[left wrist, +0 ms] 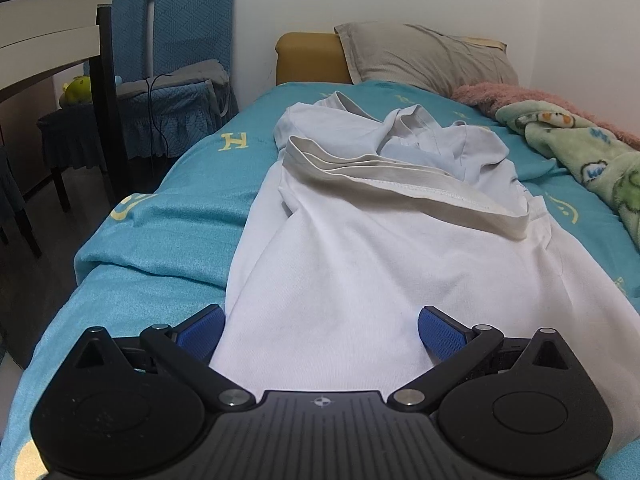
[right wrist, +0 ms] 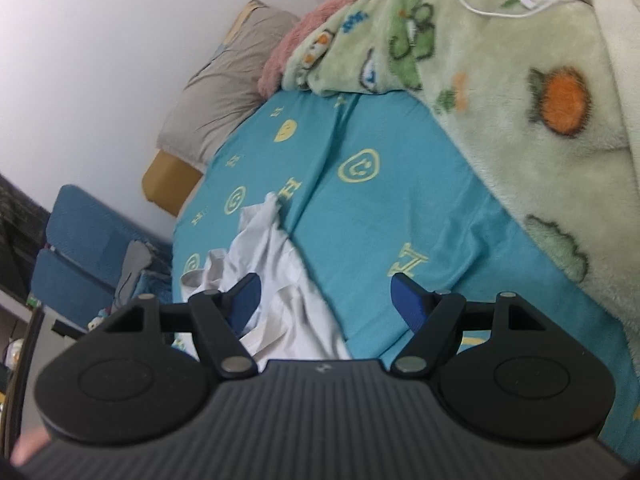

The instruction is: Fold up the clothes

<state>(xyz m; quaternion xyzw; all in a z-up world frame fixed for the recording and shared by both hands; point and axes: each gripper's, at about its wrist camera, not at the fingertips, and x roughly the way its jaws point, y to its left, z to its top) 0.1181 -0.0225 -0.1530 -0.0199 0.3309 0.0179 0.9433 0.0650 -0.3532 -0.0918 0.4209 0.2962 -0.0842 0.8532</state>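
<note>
Left gripper [left wrist: 320, 330] was spread wide, empty, straddling the white shirt's [left wrist: 340, 248] near edge on the teal bedsheet [left wrist: 192, 184] printed with yellow "H" letters. Right gripper [right wrist: 326, 300] also gaped wide, holding nothing, beside green blanket [right wrist: 520, 140].

Rumpled white shirt [left wrist: 360, 240] on bed

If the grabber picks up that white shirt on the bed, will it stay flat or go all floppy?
Probably floppy: the white shirt already lies in soft wrinkles and bunched folds on the teal sheet. It looks thin, so likely light. The open left gripper would probably lift one edge while the rest droops.
</note>
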